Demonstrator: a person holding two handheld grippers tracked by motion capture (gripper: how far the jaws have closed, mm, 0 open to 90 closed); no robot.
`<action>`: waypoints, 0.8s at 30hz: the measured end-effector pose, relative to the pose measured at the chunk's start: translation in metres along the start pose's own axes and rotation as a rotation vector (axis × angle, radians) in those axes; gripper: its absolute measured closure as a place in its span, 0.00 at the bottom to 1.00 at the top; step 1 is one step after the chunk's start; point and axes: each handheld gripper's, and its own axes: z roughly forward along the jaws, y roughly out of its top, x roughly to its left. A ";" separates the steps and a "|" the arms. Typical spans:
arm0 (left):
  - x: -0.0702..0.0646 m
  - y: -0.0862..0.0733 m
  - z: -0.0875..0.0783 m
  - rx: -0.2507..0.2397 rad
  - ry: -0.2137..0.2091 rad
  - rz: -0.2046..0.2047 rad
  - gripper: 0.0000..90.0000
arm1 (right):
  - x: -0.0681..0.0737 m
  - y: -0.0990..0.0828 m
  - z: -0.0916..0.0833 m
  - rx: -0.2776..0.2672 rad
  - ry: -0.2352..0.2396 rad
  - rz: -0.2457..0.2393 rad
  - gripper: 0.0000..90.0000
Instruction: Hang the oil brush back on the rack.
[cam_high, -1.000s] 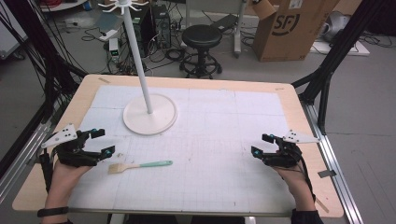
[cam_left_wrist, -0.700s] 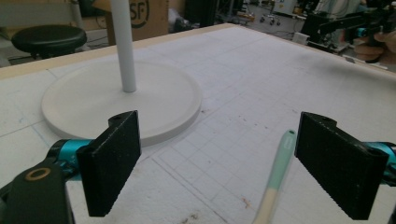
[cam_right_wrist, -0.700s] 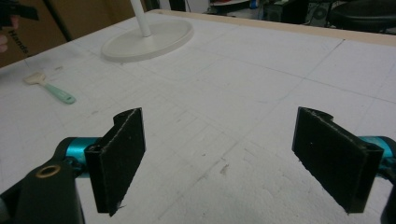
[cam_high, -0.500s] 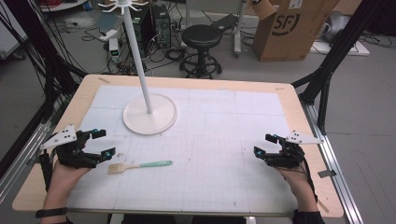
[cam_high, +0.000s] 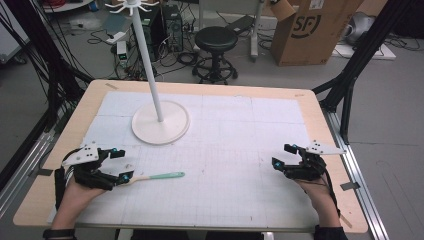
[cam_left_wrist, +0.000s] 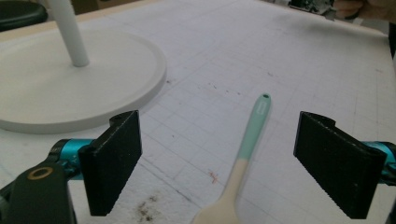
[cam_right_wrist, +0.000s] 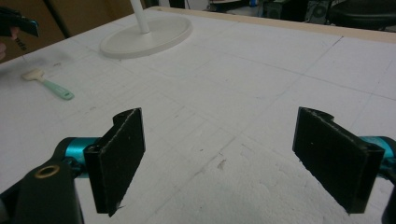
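A small spatula (cam_high: 152, 176) with a mint-green handle and pale wooden head lies flat on the white gridded mat (cam_high: 225, 150), near its front left. My left gripper (cam_high: 119, 165) is open right at the spatula's head end. In the left gripper view the spatula (cam_left_wrist: 243, 156) lies between the wide-apart jaws, handle pointing away, touching neither. My right gripper (cam_high: 281, 156) is open over the mat's front right, nothing between its jaws. The right gripper view shows the spatula (cam_right_wrist: 49, 84) far off at the left.
A white stand with a round base (cam_high: 160, 122) and tall pole (cam_high: 147, 60) rises on the back left of the mat. Its base (cam_left_wrist: 70, 84) lies close ahead of my left gripper. Beyond the table stand a stool (cam_high: 215, 45) and a cardboard box (cam_high: 310, 30).
My left gripper has crept slightly right, toward the spatula's head. The right gripper has shifted a little right. The spatula has not moved.
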 end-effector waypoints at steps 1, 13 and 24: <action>-0.001 0.000 0.002 0.009 -0.007 0.003 0.18 | 0.000 0.000 0.000 -0.001 -0.002 0.003 0.18; -0.010 -0.008 0.031 0.158 -0.056 0.062 0.31 | -0.002 -0.002 -0.001 0.006 -0.007 0.002 0.18; -0.013 -0.011 0.042 0.234 -0.079 0.075 0.58 | -0.004 -0.003 -0.001 0.008 -0.009 0.009 0.19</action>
